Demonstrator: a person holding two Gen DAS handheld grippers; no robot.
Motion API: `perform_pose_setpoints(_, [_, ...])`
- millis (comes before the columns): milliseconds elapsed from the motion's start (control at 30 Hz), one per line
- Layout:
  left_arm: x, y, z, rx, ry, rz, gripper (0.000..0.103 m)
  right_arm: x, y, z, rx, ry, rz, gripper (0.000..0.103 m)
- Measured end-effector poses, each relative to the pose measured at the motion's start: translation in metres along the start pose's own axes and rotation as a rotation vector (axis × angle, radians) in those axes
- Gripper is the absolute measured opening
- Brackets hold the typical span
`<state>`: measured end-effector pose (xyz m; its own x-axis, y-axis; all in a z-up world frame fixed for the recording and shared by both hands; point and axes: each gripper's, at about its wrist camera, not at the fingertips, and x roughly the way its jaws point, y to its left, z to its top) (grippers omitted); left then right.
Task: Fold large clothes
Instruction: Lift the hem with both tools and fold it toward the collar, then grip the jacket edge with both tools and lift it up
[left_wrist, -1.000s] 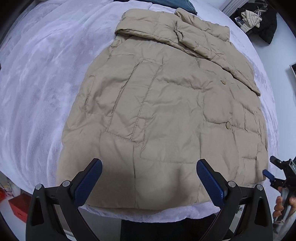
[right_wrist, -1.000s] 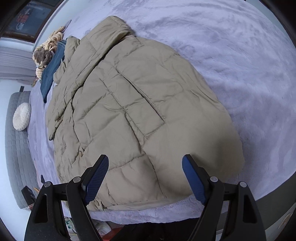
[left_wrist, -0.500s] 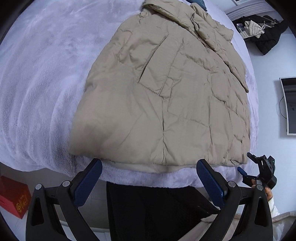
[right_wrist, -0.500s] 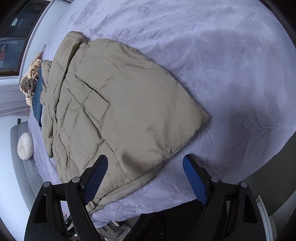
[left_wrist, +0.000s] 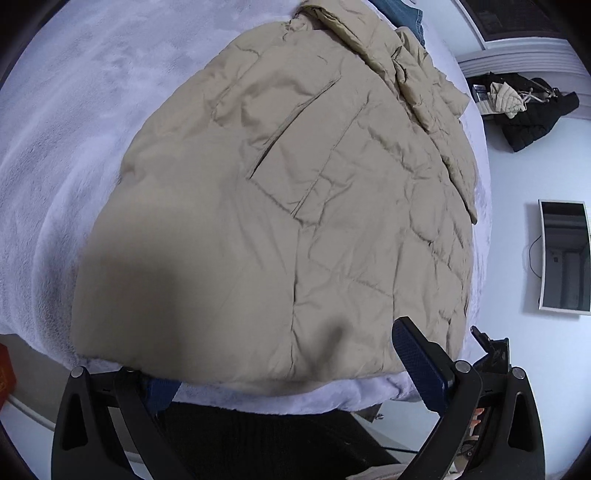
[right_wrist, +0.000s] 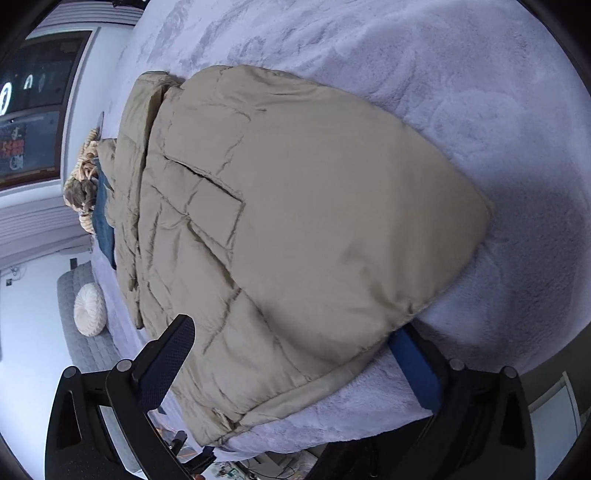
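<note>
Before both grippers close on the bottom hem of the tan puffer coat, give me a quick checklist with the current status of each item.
1. Left gripper open: ok, one finger above the coat, one below the hem.
2. Right gripper open: ok, jaws have just been opening and straddle the hem.
3. Pads pressing fabric: not ok, no squeeze yet.
4. Only the coat between the jaws, not the blanket: cannot tell.
5. Coat lying flat: ok, sleeve folded in.

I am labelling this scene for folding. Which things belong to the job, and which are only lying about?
Job: beige coat; left gripper; right gripper; blanket beneath it.

Lying about: jeans; round cushion; black jacket; red box.
</note>
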<state>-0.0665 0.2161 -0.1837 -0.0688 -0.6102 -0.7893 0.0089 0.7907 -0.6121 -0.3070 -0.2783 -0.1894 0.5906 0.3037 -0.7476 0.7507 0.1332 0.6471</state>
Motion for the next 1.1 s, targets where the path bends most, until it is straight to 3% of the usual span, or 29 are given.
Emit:
perform_pose_setpoints(100, [0.005,-0.006,0.007,-0.012,-0.025,-0.011,0.083,0.003,0.001,-0.001,0.024,0.008,0.018,0.103])
perform_pose_setpoints(133, [0.007,-0.008,0.009,-0.012,-0.026,-0.007,0.069,0.004,0.001,-0.001,0.032,0.012,0.024,0.103])
perform_pose_setpoints(167, [0.009,-0.009,0.01,-0.006,-0.025,-0.007,0.046,0.004,0.001,-0.002,0.038,0.015,0.034,0.103])
perform_pose_setpoints(233, [0.011,-0.01,0.014,0.022,-0.015,0.023,0.022,0.002,0.002,-0.003,0.045,0.018,0.058,0.103])
perform_pose_setpoints(300, [0.005,-0.008,0.015,0.031,-0.027,0.019,0.018,-0.001,0.002,-0.003,0.049,0.009,0.063,0.1])
perform_pose_setpoints(367, [-0.006,-0.01,0.017,0.046,-0.053,0.002,0.015,-0.002,0.004,-0.002,0.054,0.005,0.069,0.087])
perform_pose_setpoints(400, [-0.011,-0.012,0.018,0.057,-0.067,-0.004,0.015,-0.001,0.004,-0.001,0.056,0.015,0.077,0.066])
perform_pose_setpoints(433, [-0.017,-0.015,0.02,0.071,-0.079,-0.008,0.015,-0.001,0.004,0.0,0.058,0.027,0.079,0.033])
perform_pose_setpoints(467, [-0.023,-0.02,0.022,0.089,-0.094,-0.011,0.015,0.0,0.006,0.001,0.052,0.036,0.058,0.014])
perform_pose_setpoints(500, [-0.028,-0.023,0.023,0.104,-0.105,-0.015,0.015,-0.001,0.01,0.002,0.034,0.028,0.028,0.007])
perform_pose_setpoints(800, [-0.08,-0.077,0.05,0.264,-0.256,-0.009,0.015,-0.03,0.094,0.015,-0.26,-0.05,-0.032,0.007])
perform_pose_setpoints(1100, [-0.115,-0.133,0.102,0.288,-0.438,0.005,0.015,-0.041,0.192,0.048,-0.48,-0.094,-0.026,0.007])
